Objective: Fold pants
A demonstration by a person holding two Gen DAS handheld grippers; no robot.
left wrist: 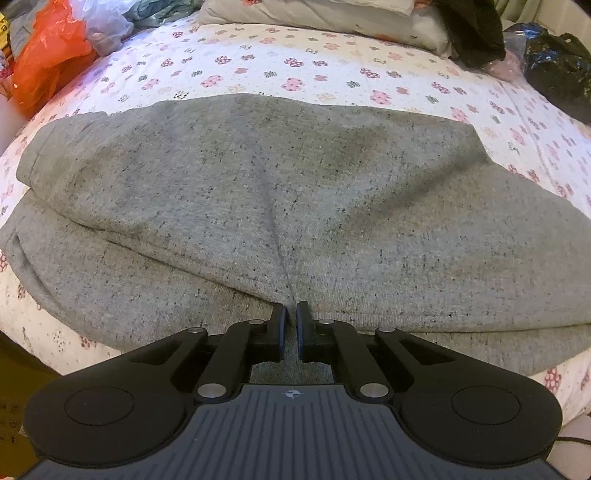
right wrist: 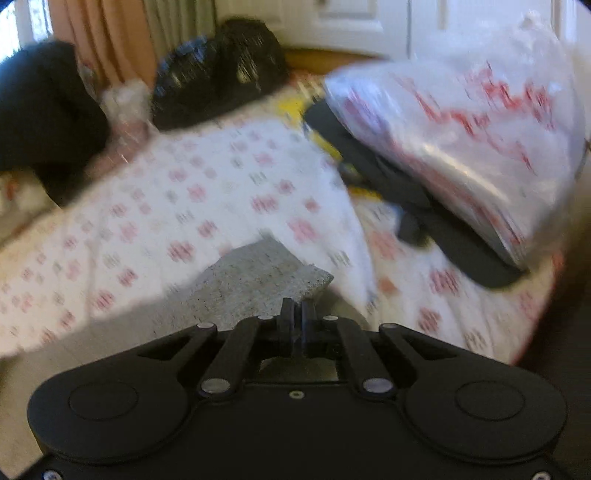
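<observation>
Grey speckled pants (left wrist: 295,206) lie folded in layers across a flowered bedsheet (left wrist: 258,66) and fill the left wrist view. My left gripper (left wrist: 290,314) is shut on their near edge, and a crease runs up from its fingertips. In the blurred right wrist view, a corner of the pants (right wrist: 258,284) reaches my right gripper (right wrist: 297,310). Its fingers are closed together on that cloth. The corner looks sharp while the bedsheet (right wrist: 184,192) behind it is smeared.
An orange plastic bag (left wrist: 48,55) sits at the bed's far left, with pillows (left wrist: 314,14) and dark clothing (left wrist: 476,29) at the back. A black bag (right wrist: 218,70) and a large clear plastic bag with red print (right wrist: 461,147) lie on the right side.
</observation>
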